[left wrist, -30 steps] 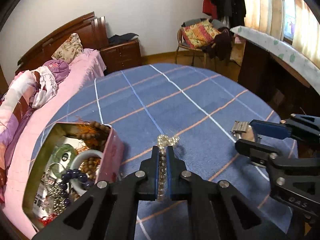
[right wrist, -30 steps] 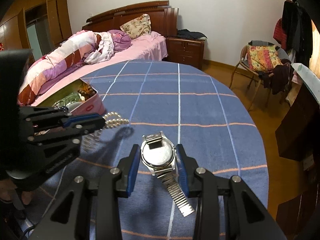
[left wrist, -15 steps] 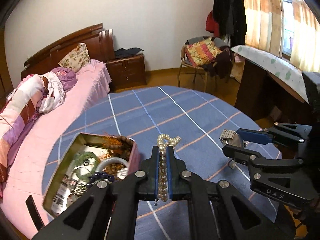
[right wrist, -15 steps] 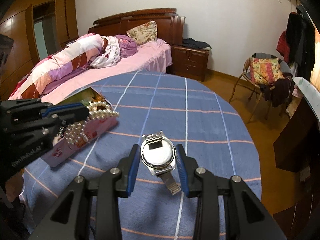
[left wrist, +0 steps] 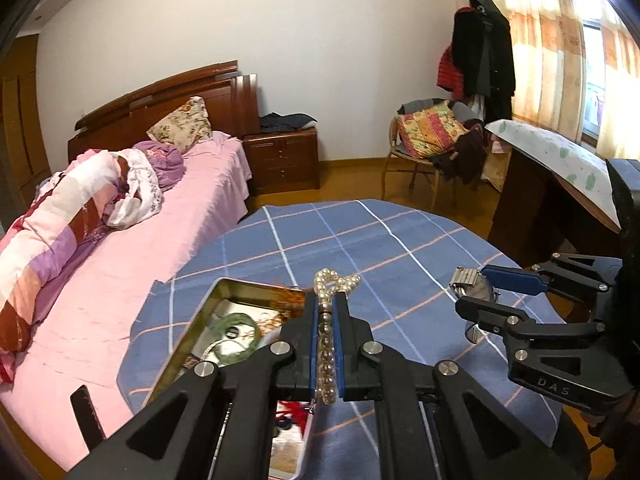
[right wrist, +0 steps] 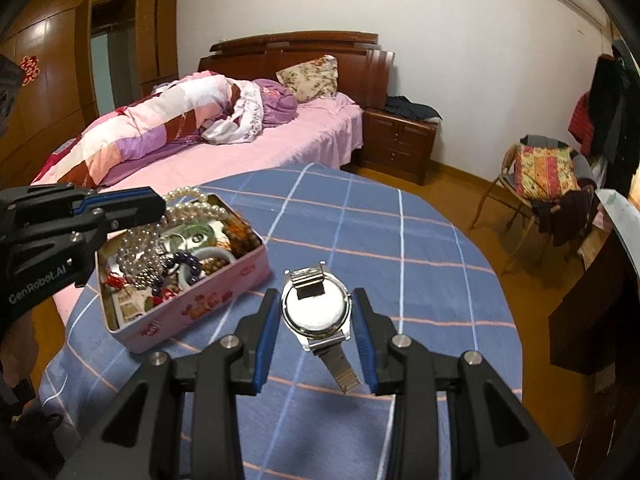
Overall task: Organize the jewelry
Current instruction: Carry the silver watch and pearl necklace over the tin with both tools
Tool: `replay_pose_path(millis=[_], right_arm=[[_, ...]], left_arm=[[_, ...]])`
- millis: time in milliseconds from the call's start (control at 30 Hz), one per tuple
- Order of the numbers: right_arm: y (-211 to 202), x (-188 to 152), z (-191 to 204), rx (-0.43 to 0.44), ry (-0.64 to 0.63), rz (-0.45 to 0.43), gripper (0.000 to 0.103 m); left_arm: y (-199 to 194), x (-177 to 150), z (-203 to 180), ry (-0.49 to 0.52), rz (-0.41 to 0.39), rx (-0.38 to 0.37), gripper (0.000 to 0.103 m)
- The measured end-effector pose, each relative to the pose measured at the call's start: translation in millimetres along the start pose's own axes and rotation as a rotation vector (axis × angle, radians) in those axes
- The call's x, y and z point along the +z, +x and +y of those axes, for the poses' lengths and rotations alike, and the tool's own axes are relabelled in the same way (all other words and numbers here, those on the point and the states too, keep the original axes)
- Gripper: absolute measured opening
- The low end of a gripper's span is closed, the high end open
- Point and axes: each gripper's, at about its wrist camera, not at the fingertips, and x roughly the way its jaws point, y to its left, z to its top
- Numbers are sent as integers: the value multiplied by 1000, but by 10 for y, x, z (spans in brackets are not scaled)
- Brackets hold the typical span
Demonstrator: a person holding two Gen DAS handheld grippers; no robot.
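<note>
My left gripper (left wrist: 325, 312) is shut on a white pearl necklace (left wrist: 326, 344) and holds it above the open pink tin (right wrist: 208, 300). In the right wrist view the pearls (right wrist: 188, 210) hang down into the tin, which holds several bracelets and beads. My right gripper (right wrist: 317, 312) is shut on a silver wristwatch (right wrist: 316, 310), case back up, held above the blue checked tablecloth (right wrist: 420, 248). The strap hangs below. The watch also shows in the left wrist view (left wrist: 474, 284), to the right of the tin (left wrist: 188, 344).
A pink bed (left wrist: 132, 248) lies left of the table. A wooden nightstand (right wrist: 398, 146), a chair with cushions (right wrist: 544, 176) and a dark desk (left wrist: 540, 208) stand around it. The table edge is close on the right.
Both grippers have risen. My left gripper carried the pearl necklace leftward over the tin. The watch was lifted off the cloth.
</note>
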Motion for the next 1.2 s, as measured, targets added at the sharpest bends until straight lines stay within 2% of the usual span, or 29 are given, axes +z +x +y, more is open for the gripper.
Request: replay_pose_path(millis=[467, 1200], right_arm=[[19, 244, 376, 43, -76, -23, 38], [62, 440, 792, 96, -145, -40, 38]], left_arm=[[-89, -53, 414, -52, -13, 59, 5], [-218, -167, 749, -101, -19, 111, 5]])
